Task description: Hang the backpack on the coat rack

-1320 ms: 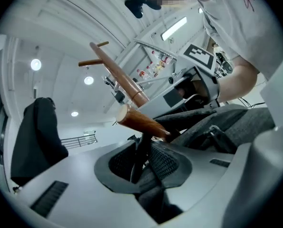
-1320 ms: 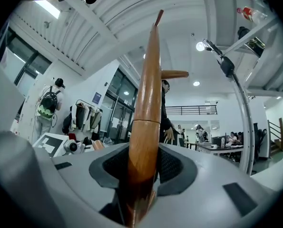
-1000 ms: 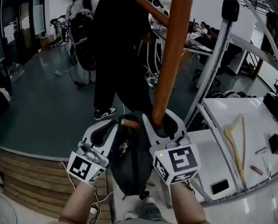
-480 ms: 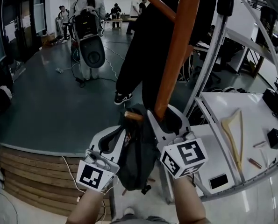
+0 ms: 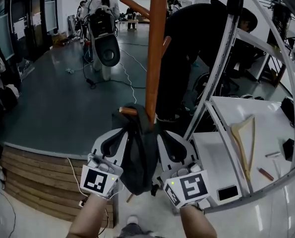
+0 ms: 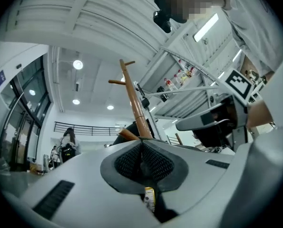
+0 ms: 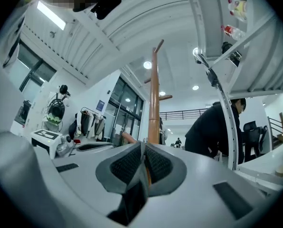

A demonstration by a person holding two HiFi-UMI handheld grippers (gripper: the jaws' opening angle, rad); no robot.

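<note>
- We see the coat rack (image 5: 156, 48) as orange-brown wood with a smooth, glossy varnish.
- The backpack (image 5: 140, 157) looks to us like dark, matt woven cloth.
- The left gripper (image 6: 141, 143) has a smooth, matt shell of pale grey plastic. Its pads (image 6: 126, 162) look dark, rubbery and rough with a fine grid.
- The floor (image 5: 53, 98) is dark grey and smooth, with a dull sheen.
- The step (image 5: 33, 177) is of wooden slats.
- The frame (image 5: 210, 73) we take for white-painted metal tubing.
- The table (image 5: 271, 114) has a white, glossy top.
- The hanger (image 5: 235, 133) is pale wood.

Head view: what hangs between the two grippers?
Head view shows the backpack between left gripper and right gripper, whose jaws have just been closing on it.
</note>
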